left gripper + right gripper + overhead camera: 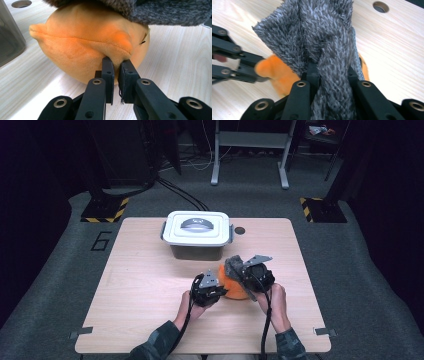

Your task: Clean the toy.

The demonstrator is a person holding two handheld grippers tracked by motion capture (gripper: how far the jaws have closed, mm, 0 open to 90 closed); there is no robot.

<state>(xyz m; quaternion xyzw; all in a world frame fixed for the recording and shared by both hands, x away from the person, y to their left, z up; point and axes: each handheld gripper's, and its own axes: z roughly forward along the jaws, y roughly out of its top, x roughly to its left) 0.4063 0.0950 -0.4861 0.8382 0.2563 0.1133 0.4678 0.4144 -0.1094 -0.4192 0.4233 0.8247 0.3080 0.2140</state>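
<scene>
I have one orange plush toy (234, 287) on the near-right part of the wooden table (140, 290), lying between my two grippers. It is a rounded, lemon-like shape; in the left gripper view (82, 47) its long axis runs roughly left to right across the table, with a small pointed tip toward the far left, near the storage box. A stitched seam runs along that length.

My left gripper (207, 289) sits just left of the toy, and in the left gripper view (116, 72) its jaws are drawn narrow, pinching a fold of the orange plush at the seam. My right gripper (256, 271) is at the toy's far-right side; in the right gripper view (332, 72) its jaws are closed on a bunched piece of grey fuzzy cloth (319, 37), which stands up between them and drapes over the top of the toy. In the high view that grey cloth (233, 265) shows at the toy's far edge.

By count: one plush toy, one grey cloth, two grippers, one white-lidded storage box (196, 234) with a grey handle on its lid, standing at the far middle of the table, apart from the toy. One round hole (240, 230) in the tabletop lies just right of the box.
</scene>
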